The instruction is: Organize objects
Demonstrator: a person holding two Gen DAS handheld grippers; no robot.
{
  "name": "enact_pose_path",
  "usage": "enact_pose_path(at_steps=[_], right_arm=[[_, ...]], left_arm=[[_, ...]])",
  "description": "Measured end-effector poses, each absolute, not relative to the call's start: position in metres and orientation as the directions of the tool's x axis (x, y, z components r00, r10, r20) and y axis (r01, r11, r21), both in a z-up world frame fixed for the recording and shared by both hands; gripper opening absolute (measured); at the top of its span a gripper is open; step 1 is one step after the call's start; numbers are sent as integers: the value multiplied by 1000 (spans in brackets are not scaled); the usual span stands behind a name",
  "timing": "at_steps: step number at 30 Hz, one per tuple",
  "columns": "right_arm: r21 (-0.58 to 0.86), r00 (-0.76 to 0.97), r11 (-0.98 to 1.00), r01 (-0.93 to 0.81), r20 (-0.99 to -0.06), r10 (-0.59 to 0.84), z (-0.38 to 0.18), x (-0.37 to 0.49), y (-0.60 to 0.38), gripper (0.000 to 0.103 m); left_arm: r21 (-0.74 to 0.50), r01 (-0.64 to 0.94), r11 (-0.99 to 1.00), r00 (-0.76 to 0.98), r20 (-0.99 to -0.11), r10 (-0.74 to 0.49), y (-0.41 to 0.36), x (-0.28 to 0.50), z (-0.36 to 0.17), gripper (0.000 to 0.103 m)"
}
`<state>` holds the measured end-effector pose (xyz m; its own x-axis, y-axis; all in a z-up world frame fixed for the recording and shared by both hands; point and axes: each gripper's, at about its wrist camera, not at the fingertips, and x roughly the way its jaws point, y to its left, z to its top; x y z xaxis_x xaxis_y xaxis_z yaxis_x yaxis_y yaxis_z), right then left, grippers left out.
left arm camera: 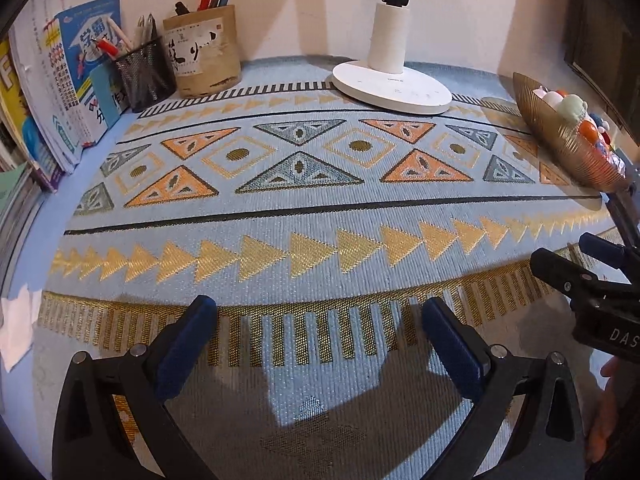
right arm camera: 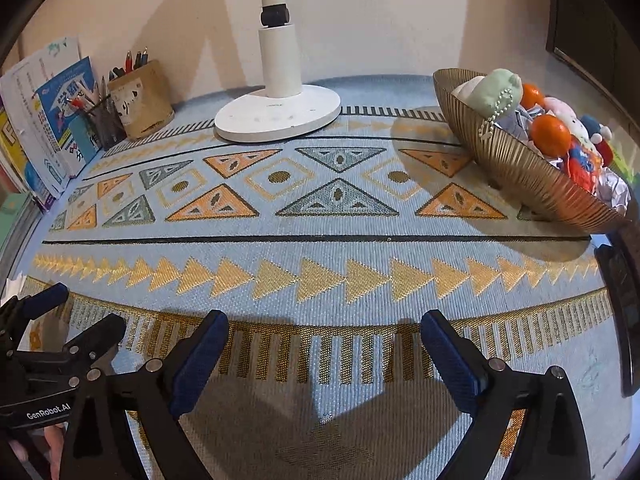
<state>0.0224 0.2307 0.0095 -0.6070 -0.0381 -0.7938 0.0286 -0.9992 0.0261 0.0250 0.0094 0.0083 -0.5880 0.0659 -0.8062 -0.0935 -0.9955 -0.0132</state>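
The left hand-held gripper [left arm camera: 320,344] hangs wide open and empty over the patterned cloth [left arm camera: 320,208]; the right hand-held gripper [right arm camera: 324,352] also stands wide with nothing between its jaws. Ahead, the counter's middle is bare cloth (broad room). Books [left arm camera: 76,80] and pen holders [left arm camera: 200,52] line the left edge, the lamp base [right arm camera: 276,114] the back. The gold bowl [right arm camera: 520,176] of toys and oranges sits far right, well apart.

open mat centre [right arm camera: 320,248], lamp base [right arm camera: 278,114], bowl [right arm camera: 520,172] flanking
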Motion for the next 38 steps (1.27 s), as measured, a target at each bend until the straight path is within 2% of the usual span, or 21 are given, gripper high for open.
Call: enact_pose_path(at_steps=[12,17,26,30,38], right_arm=[[24,-584,-999,25,-811,-34,6,19,230,96],[14,-557,-1000,23,-830,-24,2,15,229,103],[-7,-548,-1000,21,-837,-6,0,14,227,103],[-4,-592,-1000,6,-806,0,-1,23,226,103],[-8,-592,-1000,8,-806,2,-1,21,226,103]], left_arm=[[2,-15,-1000,-581,-814,7,15,6,7,103],[0,-9,-1000,-584,-812,5,15,6,6,103],[-4,-6,-1000,-587,-810,7,14,6,7,103],[-3,-7,-1000,-587,-809,6,15,6,6,103],[-5,-7,-1000,-588,-808,9,15,6,6,103]])
